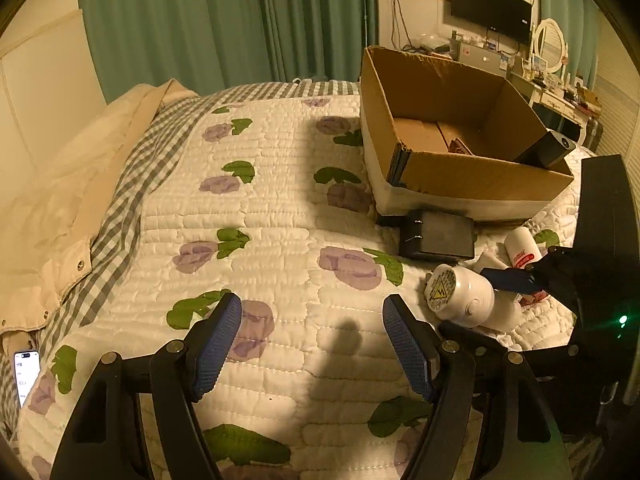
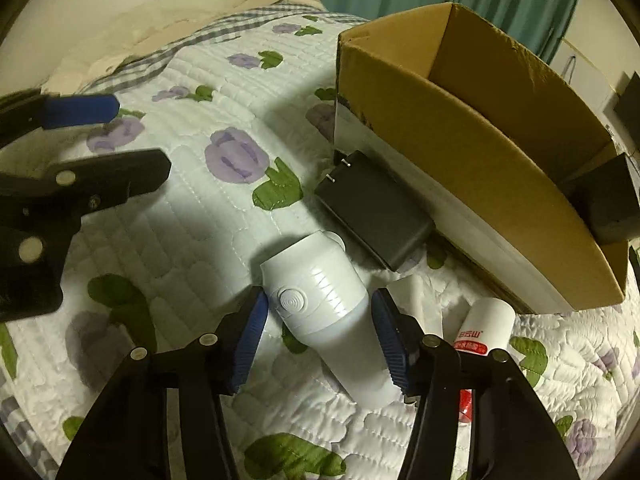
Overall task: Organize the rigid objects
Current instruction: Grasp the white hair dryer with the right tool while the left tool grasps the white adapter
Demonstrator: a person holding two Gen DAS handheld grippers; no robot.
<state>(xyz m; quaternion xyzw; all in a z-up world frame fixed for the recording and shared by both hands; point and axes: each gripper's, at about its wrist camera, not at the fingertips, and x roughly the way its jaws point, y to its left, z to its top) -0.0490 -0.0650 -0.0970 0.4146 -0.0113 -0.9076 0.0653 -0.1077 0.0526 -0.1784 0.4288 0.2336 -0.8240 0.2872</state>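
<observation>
R gripper (image 2: 318, 334) straddles white device (image 2: 320, 300) on quilt (image 2: 180, 240) — pads not touching it.
L gripper (image 1: 312, 344) hovers low over bare quilt, jaws wide, nothing between. R jaws wide, device lying on its side between the pads, gaps both sides. Black adapter (image 2: 374, 212) just beyond, against cardboard box (image 2: 480, 152); black block (image 2: 612, 204) leans on box's far corner. White bottle (image 2: 486, 328) beside R finger.

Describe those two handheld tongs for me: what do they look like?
Both the left tongs and right tongs match: black angular plastic arms joined by round silver rivets, each finger tipped with a blue ribbed rubber pad. A small green light glows on the right one's body. No cables or sleeves show.
</observation>
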